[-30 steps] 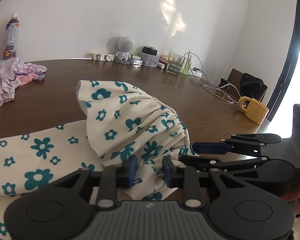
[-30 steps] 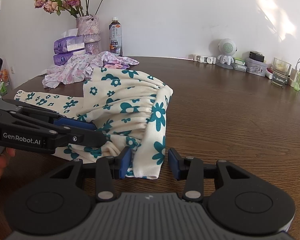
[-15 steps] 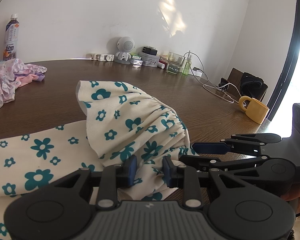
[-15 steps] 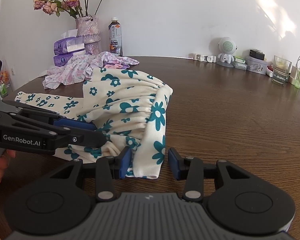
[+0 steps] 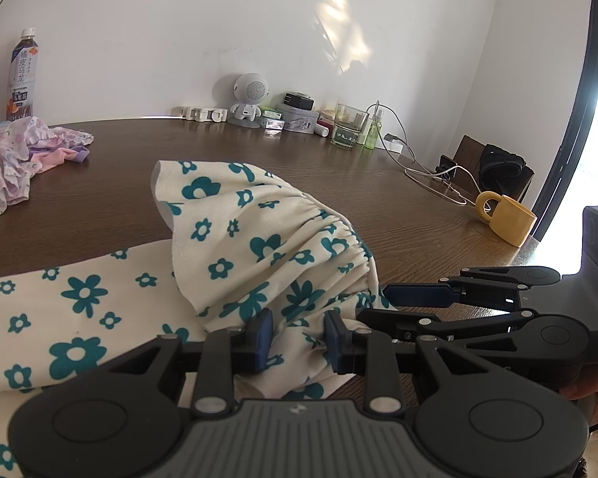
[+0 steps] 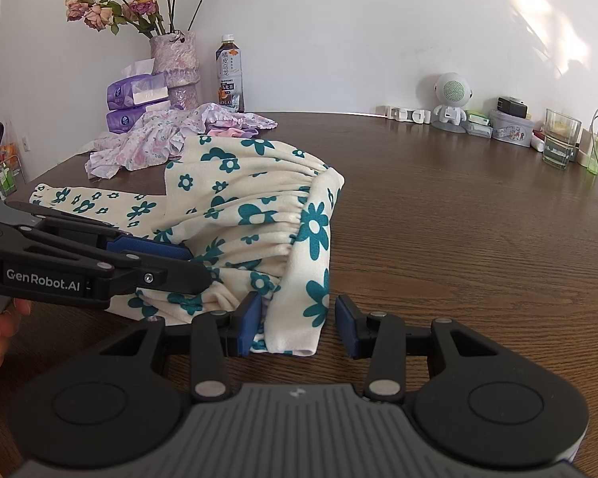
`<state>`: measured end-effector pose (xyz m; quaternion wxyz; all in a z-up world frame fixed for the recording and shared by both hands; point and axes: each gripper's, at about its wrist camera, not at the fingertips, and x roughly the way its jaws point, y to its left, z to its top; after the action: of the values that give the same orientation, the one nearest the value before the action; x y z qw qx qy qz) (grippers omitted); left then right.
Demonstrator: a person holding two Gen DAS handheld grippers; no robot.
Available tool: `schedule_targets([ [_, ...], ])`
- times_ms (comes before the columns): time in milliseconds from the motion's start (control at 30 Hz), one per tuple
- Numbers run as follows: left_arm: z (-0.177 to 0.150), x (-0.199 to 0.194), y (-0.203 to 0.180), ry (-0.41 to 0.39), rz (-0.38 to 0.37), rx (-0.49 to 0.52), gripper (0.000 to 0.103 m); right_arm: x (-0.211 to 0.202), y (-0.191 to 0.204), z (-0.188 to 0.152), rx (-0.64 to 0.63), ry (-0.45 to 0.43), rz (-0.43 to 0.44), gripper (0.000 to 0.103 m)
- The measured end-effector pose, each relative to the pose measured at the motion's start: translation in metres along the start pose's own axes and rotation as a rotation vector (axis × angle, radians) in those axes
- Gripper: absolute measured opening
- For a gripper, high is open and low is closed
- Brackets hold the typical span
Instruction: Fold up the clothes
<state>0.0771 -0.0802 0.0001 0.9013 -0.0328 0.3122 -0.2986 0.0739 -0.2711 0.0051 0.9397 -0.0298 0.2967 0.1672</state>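
Note:
A cream garment with teal flowers lies partly folded on the brown table, its gathered waistband humped up toward the right. In the left wrist view my left gripper is shut on a bunch of the garment's near edge. The right wrist view shows the same garment with a folded flap hanging between the fingers of my right gripper. That gripper is open, and a gap shows beside its right pad. My left gripper reaches in from the left there, held by a hand.
A pink and purple floral garment is heaped at the back left, by tissue packs, a flower vase and a bottle. A yellow mug, cables, a glass and small items line the far right edge.

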Motion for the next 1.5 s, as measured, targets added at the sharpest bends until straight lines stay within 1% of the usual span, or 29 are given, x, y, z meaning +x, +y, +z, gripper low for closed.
schedule_targets([
  [467, -0.0001, 0.0008, -0.0036, 0.001, 0.016, 0.021, 0.027, 0.0001, -0.0004, -0.0002, 0.006, 0.000, 0.004, 0.042],
  [967, -0.0005, 0.0002, -0.0020, -0.003, 0.012, 0.007, 0.027, -0.0001, -0.0010, -0.0001, 0.011, 0.002, 0.008, 0.042],
  [1033, -0.0005, 0.0000, -0.0024, -0.004, 0.007, 0.011, 0.030, -0.0002, -0.0010, -0.0001, 0.010, 0.002, 0.007, 0.042],
  [1100, -0.0005, -0.0004, -0.0029, -0.005, -0.014, 0.016, 0.041, -0.0001, -0.0010, -0.0002, 0.011, 0.002, 0.008, 0.042],
  [1200, -0.0002, -0.0001, -0.0064, -0.002, -0.018, 0.035, 0.044, -0.0001, -0.0009, -0.0002, 0.011, 0.002, 0.008, 0.042],
  [1300, 0.0005, 0.0003, -0.0092, 0.005, -0.009, 0.048, 0.044, -0.0002, -0.0011, -0.0003, 0.011, 0.002, 0.008, 0.042],
  [1433, 0.0021, -0.0003, -0.0086, 0.010, -0.008, 0.038, 0.045, -0.0002, -0.0011, -0.0003, 0.011, 0.002, 0.008, 0.042],
  [1500, 0.0022, -0.0013, -0.0073, 0.008, -0.014, 0.031, 0.050, -0.0004, -0.0010, -0.0004, 0.011, 0.001, 0.008, 0.042],
])
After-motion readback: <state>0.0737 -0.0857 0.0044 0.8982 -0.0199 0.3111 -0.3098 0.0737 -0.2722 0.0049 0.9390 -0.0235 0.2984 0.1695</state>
